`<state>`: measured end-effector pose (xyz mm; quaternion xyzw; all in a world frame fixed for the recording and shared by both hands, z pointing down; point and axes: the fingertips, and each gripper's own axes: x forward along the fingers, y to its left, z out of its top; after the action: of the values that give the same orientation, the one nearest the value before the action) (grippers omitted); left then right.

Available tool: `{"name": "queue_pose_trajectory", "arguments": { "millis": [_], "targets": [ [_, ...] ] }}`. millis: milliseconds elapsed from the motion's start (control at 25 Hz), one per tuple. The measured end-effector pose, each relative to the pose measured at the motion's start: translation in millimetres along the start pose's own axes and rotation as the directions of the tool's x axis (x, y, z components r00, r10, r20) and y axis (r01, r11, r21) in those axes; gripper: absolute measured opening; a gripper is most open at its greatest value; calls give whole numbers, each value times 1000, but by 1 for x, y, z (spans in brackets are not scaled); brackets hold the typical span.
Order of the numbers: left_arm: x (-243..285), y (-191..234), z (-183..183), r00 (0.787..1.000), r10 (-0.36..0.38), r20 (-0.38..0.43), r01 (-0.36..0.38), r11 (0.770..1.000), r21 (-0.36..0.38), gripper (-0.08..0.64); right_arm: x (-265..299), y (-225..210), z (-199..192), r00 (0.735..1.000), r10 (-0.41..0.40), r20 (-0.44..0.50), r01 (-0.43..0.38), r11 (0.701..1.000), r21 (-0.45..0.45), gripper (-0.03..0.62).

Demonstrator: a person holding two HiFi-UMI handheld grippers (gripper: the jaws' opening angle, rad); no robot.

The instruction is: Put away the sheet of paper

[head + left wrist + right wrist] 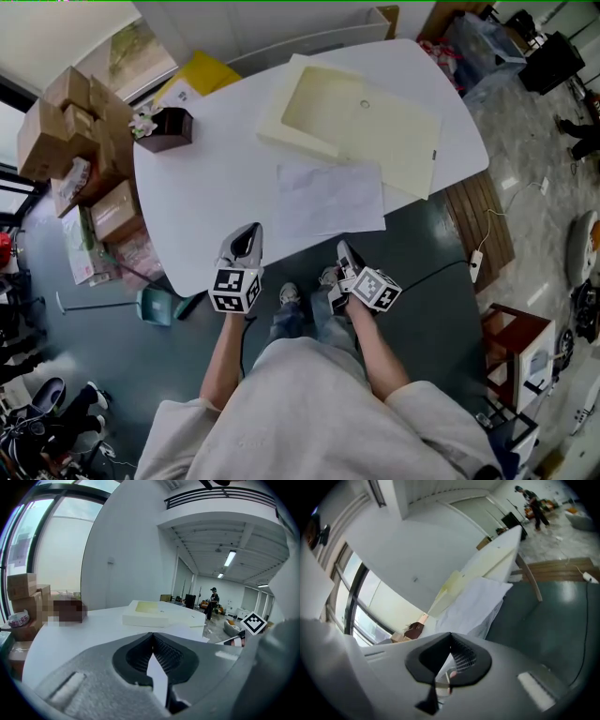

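A white sheet of paper point(330, 199) lies flat on the white table point(216, 187), its near edge hanging a little over the front rim. Just behind it rests an open cream folder-like case point(361, 117). Both grippers hover off the table's front edge, apart from the paper. My left gripper point(248, 232) is shut and holds nothing; my right gripper point(341, 248) is shut and holds nothing too. In the left gripper view the shut gripper point(152, 637) faces the paper point(187, 631) and case point(154, 613). In the right gripper view the gripper point(451, 637) points at the paper point(476, 602) from below the table edge.
A brown box point(165, 129) stands at the table's left corner. Cardboard boxes point(80, 131) are stacked on the floor to the left, with a green dustpan point(159, 305) nearby. A wooden platform point(478, 225), a power strip point(475, 264) and a stool point(511, 342) lie to the right.
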<state>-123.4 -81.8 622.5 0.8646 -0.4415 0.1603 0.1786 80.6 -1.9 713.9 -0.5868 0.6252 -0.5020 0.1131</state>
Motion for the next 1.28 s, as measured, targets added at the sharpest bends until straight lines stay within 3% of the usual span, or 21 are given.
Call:
{"name": "queue_pose_trajectory", "arguments": {
  "millis": [160,200,240,360,640,1080,1280],
  "targets": [
    [-2,2,-2,1000,3,-1,-3,1000,-5,6,6,-21,-14,1000,-12,-8,13,982,189,3],
    [-3,3,-2,1000,5,-2,-5,1000,-5,6,9,-24,-16,1000,-8,-15,11,977,214,54],
    [-3,4,-3,1000,7,-3,-7,1000,-5,6,12,-28,-18,1000,-7,-20,12,972,236,150],
    [-4,6,-4,1000,11,-6,-11,1000,-7,6,21,-40,-16,999,-32,-13,34,957,289,188],
    [-2,8,-6,1000,17,-10,-17,1000,-13,6,50,-45,-3,999,-49,-18,52,953,298,242],
    [-3,14,-4,999,29,-13,-29,1000,-10,6,74,-59,3,990,-133,-48,141,945,296,212],
    [-2,16,-4,999,31,-14,-32,999,-8,6,71,-61,-1,991,-129,-48,137,944,299,210]
  ]
}}
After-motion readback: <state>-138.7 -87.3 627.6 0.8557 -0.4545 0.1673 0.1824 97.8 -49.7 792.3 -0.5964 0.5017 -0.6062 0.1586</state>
